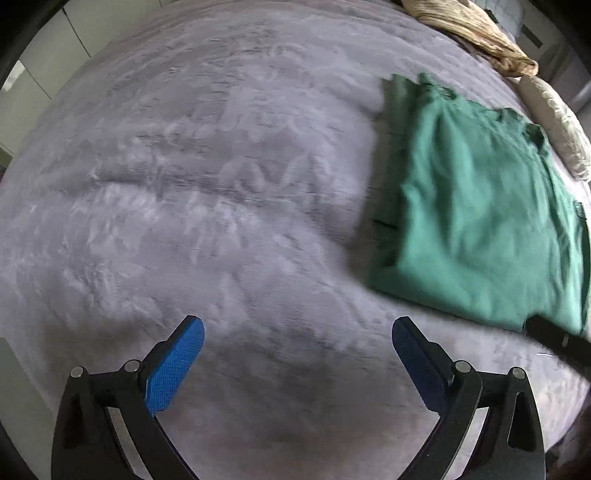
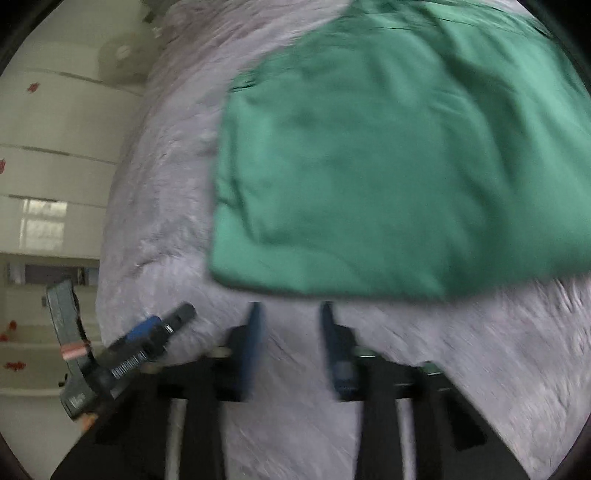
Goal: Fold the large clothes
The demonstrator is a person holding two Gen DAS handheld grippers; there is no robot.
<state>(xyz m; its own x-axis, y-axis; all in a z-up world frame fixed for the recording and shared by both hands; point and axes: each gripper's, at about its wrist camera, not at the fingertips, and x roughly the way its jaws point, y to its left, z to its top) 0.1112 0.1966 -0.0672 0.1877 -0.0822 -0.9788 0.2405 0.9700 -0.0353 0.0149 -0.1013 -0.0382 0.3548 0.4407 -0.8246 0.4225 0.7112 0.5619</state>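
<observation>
While the folded green garment (image 1: 476,206) lies flat on the grey bed cover (image 1: 207,177), both the left gripper (image 1: 297,332) and right gripper (image 2: 290,314) (jaws apart, empty) hover short of it.

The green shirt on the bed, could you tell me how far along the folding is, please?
Done: the green shirt lies folded into a flat, roughly square stack on the grey blanket. In hand: nothing; the left gripper is wide open over bare blanket, and the right gripper is empty beside the shirt's edge. Left: possibly the beige cloth bunched at the far edge.
</observation>
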